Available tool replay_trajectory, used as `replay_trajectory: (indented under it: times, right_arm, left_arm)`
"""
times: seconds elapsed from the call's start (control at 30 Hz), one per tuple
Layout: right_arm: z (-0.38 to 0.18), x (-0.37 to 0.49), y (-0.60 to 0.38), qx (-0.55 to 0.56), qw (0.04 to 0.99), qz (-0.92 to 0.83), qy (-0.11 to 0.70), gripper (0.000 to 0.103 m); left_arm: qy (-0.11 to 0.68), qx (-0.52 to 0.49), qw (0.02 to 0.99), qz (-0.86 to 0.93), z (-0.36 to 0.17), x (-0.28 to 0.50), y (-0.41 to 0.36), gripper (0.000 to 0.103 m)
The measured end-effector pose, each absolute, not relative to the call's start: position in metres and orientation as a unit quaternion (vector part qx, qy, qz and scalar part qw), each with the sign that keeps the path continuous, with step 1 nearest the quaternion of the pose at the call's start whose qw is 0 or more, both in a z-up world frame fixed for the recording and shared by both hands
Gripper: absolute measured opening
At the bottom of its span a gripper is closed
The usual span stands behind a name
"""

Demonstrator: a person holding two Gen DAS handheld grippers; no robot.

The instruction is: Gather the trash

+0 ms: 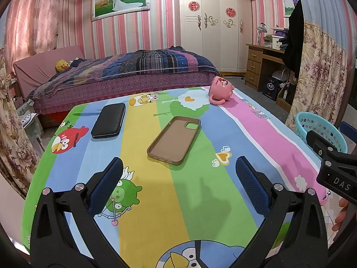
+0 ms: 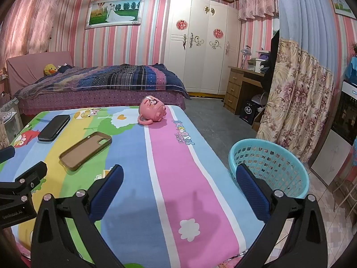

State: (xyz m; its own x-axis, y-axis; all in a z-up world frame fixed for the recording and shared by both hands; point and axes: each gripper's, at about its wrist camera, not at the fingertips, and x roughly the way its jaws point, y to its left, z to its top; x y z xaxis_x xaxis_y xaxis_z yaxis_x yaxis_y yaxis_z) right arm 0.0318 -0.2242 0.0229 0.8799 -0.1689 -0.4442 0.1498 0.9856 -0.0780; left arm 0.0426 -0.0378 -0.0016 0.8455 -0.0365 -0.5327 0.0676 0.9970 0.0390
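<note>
On a table with a colourful cartoon cloth (image 1: 156, 201) (image 2: 138, 201) lie a brown phone case (image 1: 174, 139) (image 2: 86, 149), a black phone wallet (image 1: 109, 123) (image 2: 54, 127) and a pink mug (image 1: 221, 89) (image 2: 152, 109) tipped on its side. A turquoise basket (image 2: 271, 167) (image 1: 321, 134) stands off the table's right edge. My left gripper (image 1: 179, 167) is open, hovering short of the brown case with nothing between its fingers. My right gripper (image 2: 179, 174) is open over the pink stripe, its right finger (image 2: 251, 192) in front of the basket.
A bed (image 1: 125, 71) (image 2: 100, 82) with a plaid quilt lies beyond the table. A white wardrobe (image 1: 214, 22) and a wooden desk (image 1: 263, 64) stand at the back right, a floral curtain (image 2: 296, 105) to the right. Part of a hand (image 1: 342, 212) shows at the far right of the left wrist view.
</note>
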Motion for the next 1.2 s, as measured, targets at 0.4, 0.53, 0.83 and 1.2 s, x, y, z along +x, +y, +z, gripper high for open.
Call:
replay_trajectory:
  times: [0.4, 0.53, 0.83, 1.2]
  right_arm:
    - [0.0218, 0.0314, -0.2247, -0.02, 0.969, -0.083, 0.231, 0.099]
    - [0.0218, 0.0309, -0.2248, -0.019, 0.969, -0.083, 0.231, 0.099]
    - [0.0223, 0.0315, -0.2248, -0.02, 0.969, -0.082, 0.231, 0.099]
    - [0.0215, 0.0313, -0.2249, -0.02, 0.969, -0.083, 0.232, 0.099]
  left_arm:
    - [0.276, 0.028, 0.96, -0.026, -0.0016, 0.0428, -0.0373, 0.098]
    - [0.275, 0.028, 0.961, -0.024, -0.0015, 0.0442, -0.0365, 0.098]
    - [0.275, 0.029, 0.961, -0.024, -0.0016, 0.0442, -0.0366, 0.098]
    - [0.274, 0.028, 0.961, -0.023, -0.0016, 0.0444, -0.0363, 0.098]
